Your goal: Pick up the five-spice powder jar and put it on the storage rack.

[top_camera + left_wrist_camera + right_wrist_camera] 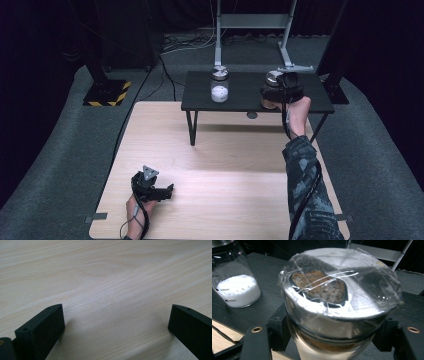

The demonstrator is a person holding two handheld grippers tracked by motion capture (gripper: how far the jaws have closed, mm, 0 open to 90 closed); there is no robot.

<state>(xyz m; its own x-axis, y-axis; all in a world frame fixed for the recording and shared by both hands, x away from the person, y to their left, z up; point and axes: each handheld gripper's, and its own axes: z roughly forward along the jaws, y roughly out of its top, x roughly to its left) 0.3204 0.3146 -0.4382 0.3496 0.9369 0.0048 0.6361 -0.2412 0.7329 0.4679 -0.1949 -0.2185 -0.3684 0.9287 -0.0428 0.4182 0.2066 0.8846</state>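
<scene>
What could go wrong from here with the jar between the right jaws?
The brown-filled jar stands near the front edge of the black shelf; a slip could drop it onto the wooden table. Its lid is taped with an opening, so tilting may spill. The white-filled jar seems clear.

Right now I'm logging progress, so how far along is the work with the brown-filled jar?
Done: the right gripper has reached the black shelf and its jaws sit on either side of the brown-filled jar. In hand: that grasp; the jar looks to be on the shelf, not lifted. The white-filled jar stands apart, untouched. The left gripper rests open on the wooden table. Left: lifting and moving the jar.
</scene>
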